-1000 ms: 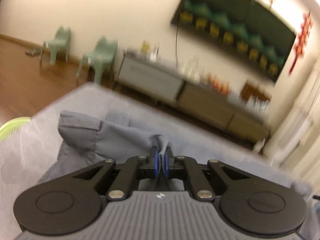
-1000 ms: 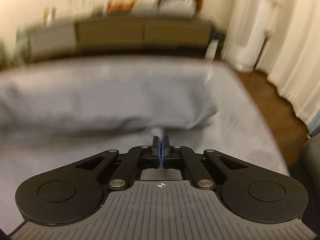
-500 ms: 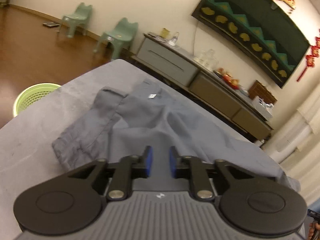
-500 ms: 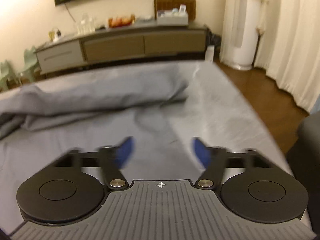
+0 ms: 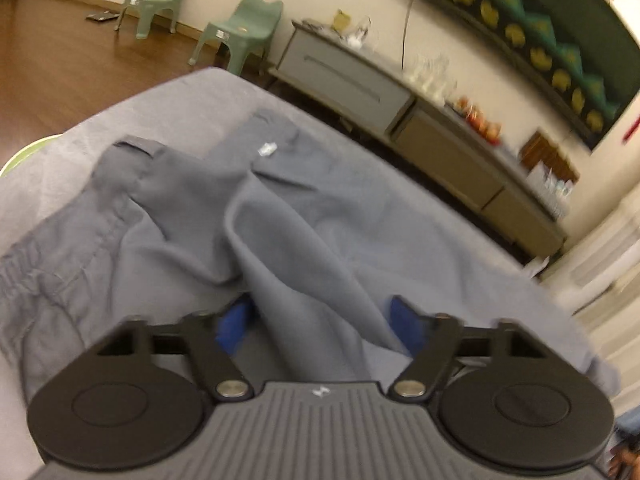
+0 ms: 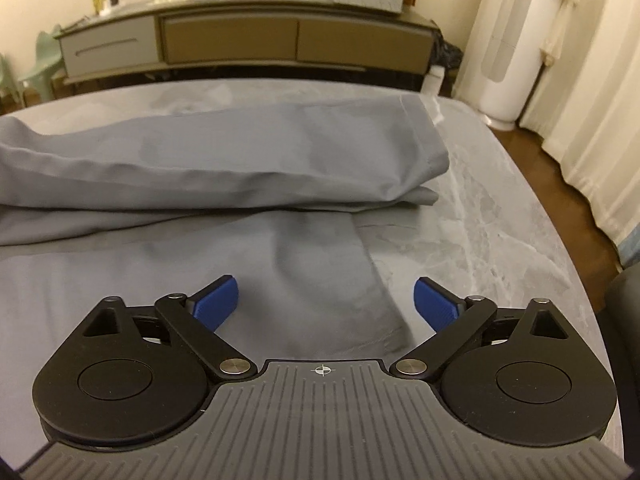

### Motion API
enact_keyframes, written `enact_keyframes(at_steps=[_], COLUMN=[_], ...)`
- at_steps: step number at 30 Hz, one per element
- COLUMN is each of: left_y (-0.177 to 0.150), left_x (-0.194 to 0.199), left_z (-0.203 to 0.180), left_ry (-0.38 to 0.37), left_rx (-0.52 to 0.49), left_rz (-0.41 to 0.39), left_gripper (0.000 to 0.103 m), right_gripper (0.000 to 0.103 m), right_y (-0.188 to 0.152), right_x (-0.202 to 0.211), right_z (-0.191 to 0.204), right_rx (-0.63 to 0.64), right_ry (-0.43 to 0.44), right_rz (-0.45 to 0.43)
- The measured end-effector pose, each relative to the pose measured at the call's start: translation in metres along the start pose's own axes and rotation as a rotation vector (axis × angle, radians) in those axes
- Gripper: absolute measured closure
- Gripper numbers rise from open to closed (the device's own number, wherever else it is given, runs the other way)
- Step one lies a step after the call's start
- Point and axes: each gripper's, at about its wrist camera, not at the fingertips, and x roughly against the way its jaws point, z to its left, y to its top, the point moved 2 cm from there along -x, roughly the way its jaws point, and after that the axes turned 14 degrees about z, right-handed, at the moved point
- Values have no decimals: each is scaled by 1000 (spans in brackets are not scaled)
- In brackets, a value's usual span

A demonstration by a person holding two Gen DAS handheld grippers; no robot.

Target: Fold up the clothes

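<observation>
My left gripper (image 5: pixel 320 324) is released, blue pads (image 5: pixel 234 322) spread wide, with a raised ridge of the grey trousers (image 5: pixel 280 216) running up between them; I cannot tell whether either pad touches the cloth. From the left wrist view the trousers lie crumpled on the grey marbled table (image 5: pixel 52 184), the gathered waistband at the left, a small white tag (image 5: pixel 267 148) further back near the middle. A sliver of green basket (image 5: pixel 16 160) peeks past the table's left edge. Beyond, on the wood floor, two green chairs (image 5: pixel 244 26) stand by the wall, then a long low sideboard (image 5: pixel 400 120) with clutter on top, and a dark green panel (image 5: pixel 540 24) hung above it. This view is slightly blurred. My right gripper (image 6: pixel 326 304) is also released, its pads (image 6: pixel 218 300) far apart and holding nothing, hovering over a flat trouser leg (image 6: pixel 312 280) whose hem lies just below the gripper. Behind it a second leg (image 6: pixel 240 160) lies across the table from left to right, folded over, its cuff end resting near the table's right side. Bare marbled surface (image 6: pixel 500 216) shows to the right of the cloth. Further right I see a white cylindrical appliance (image 6: pixel 516 52) on the floor and pale curtains (image 6: pixel 592 80). The sideboard (image 6: pixel 240 40) runs along the back wall here too.
</observation>
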Motion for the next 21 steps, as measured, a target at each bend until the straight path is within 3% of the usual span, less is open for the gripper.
enact_keyframes(at_steps=[1, 2, 3, 5, 6, 7, 10, 14, 17, 19, 20, 21], left_y=[0, 0, 1, 3, 3, 3, 4, 7, 4, -6, -12, -23], left_x=[-6, -9, -11, -15, -16, -15, -6, 41, 72, 96, 107, 110], left_z=[-5, -7, -8, -8, -9, -11, -18, -22, -25, -26, -25, -19], left_ry=[13, 21, 23, 13, 16, 15, -1, -133, -239, -311, -342, -346], left_rx=[-15, -26, -32, -32, -40, -51, -78, -99, -117, -147, -167, -180], left_rz=[11, 11, 9, 9, 8, 1, -36, -192, -281, -362, -398, -378], left_gripper=[66, 72, 82, 89, 91, 94, 98, 99, 100, 100, 100, 100], right_gripper=[20, 24, 38, 64, 83, 91, 101, 102, 102, 102, 102, 102], right_y=[1, 2, 3, 6, 8, 10, 9, -2, -14, -27, -39, -53], right_x=[-3, -4, -4, -2, -1, 0, 11, 65, 133, 186, 214, 231], right_z=[-3, -6, -8, -6, -3, 1, 12, 0, -16, -25, -25, -24], right_rx=[-3, -12, -19, 7, 25, 47, 114, 75, 55, 50, 76, 118], right_ry=[19, 48, 71, 92, 103, 106, 76, 89, 76, 56, 0, -72], right_rz=[4, -3, -7, -8, -2, 8, 4, -143, -361, -570, -698, -775])
